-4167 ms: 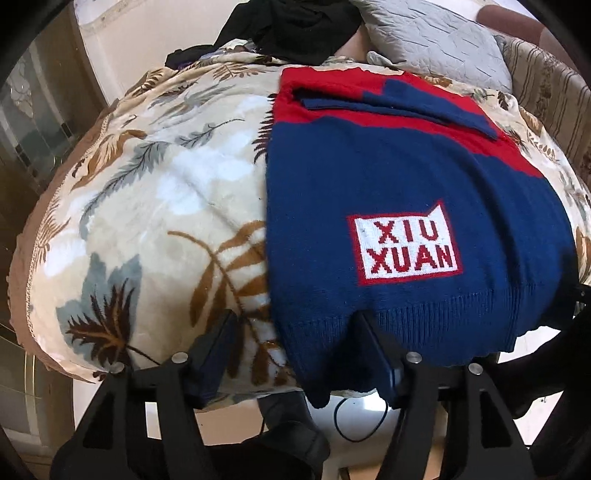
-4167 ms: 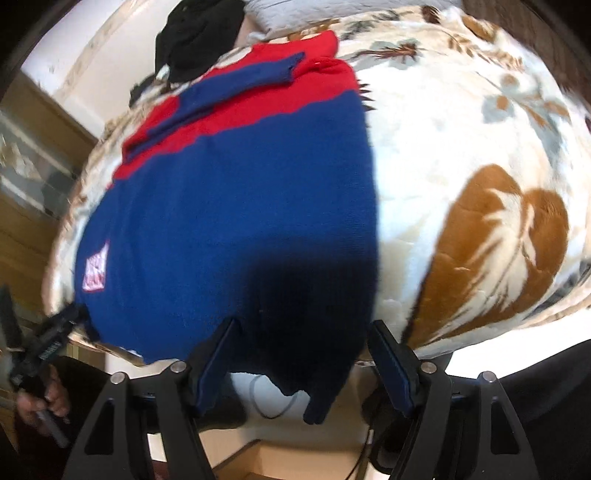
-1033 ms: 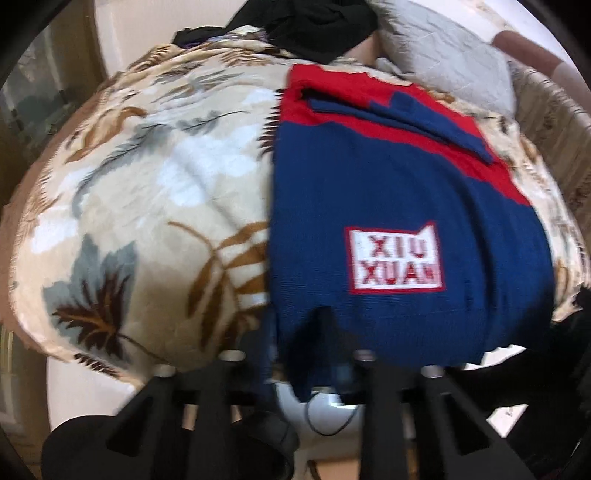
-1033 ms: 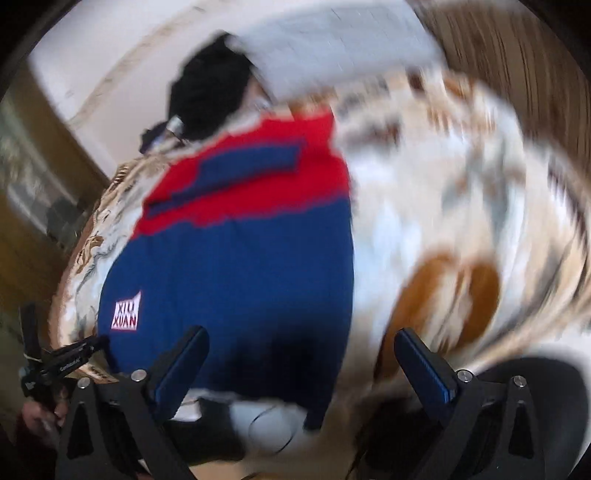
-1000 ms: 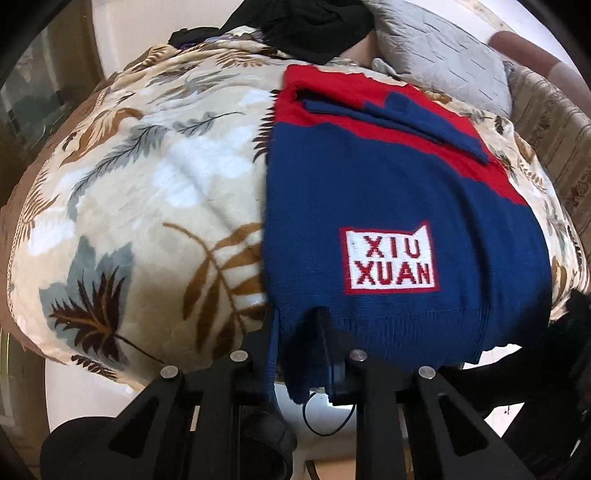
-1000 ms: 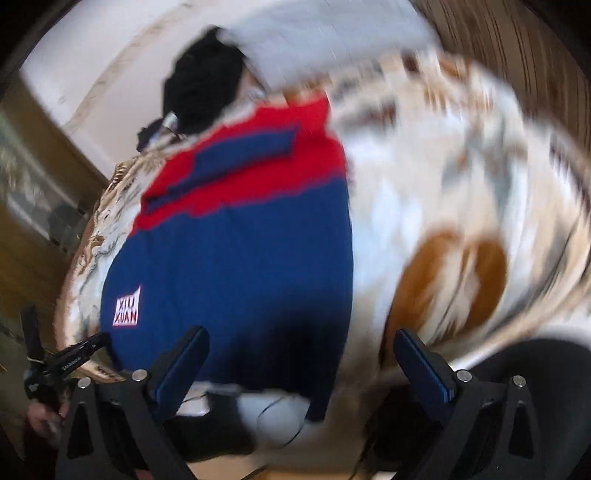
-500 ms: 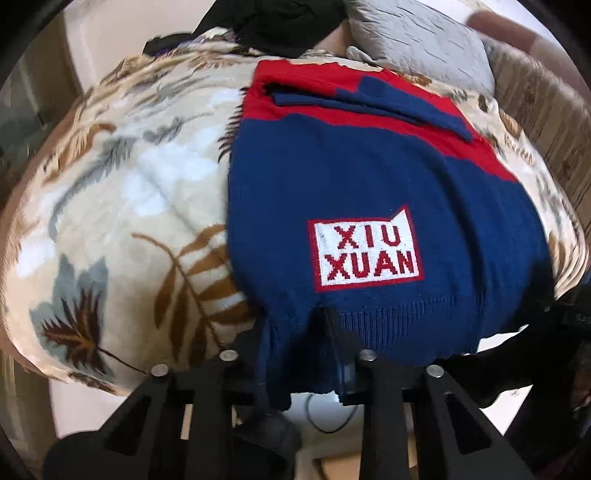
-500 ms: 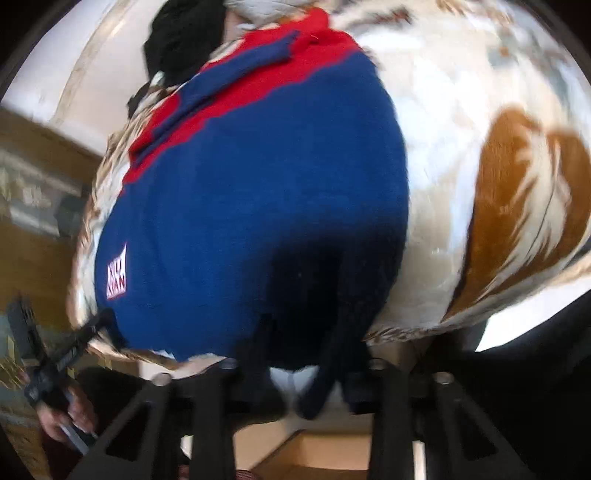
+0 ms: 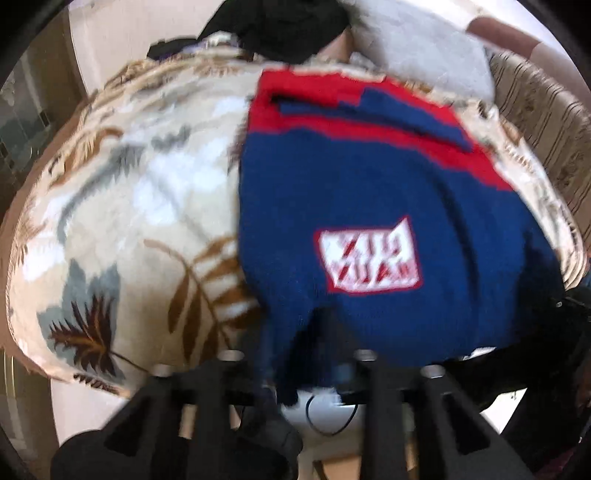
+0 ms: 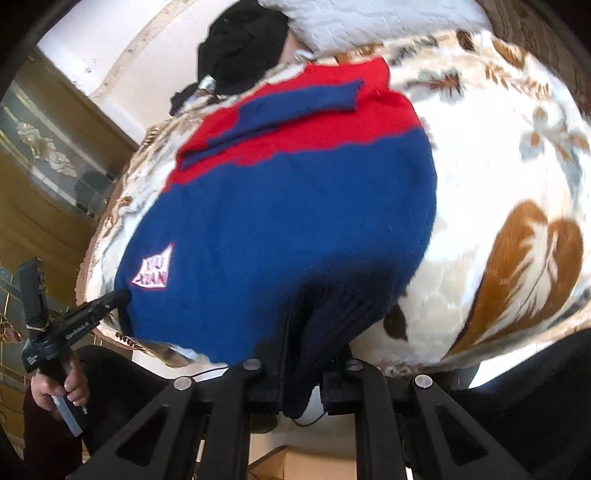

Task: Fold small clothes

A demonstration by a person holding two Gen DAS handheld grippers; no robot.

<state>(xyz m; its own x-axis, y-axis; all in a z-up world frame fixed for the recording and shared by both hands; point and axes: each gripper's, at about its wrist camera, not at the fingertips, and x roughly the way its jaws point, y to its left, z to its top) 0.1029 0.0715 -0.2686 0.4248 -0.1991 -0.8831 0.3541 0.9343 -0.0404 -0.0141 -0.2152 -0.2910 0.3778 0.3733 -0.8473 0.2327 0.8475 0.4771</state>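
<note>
One sweater [image 9: 369,192], blue with a red top and one white patch [image 9: 367,256], lies flat on a leaf-print blanket [image 9: 122,206]. The left gripper [image 9: 299,350] has the hem between its fingers, which are opening. The right gripper [image 10: 301,365] is closed tight on the other hem corner. Only the right view shows the hand [image 10: 61,386] holding the left gripper.

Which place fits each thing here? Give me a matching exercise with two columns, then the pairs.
Things
1. navy and red knitted sweater
2. white patch with red letters
3. grey quilted pillow
4. black heap of clothes

Places
A. beside the pillow at the far end
B. flat on the leaf-print blanket
C. past the sweater's red end
D. near the hem, on the navy part

Pairs: 1-B, 2-D, 3-C, 4-A
</note>
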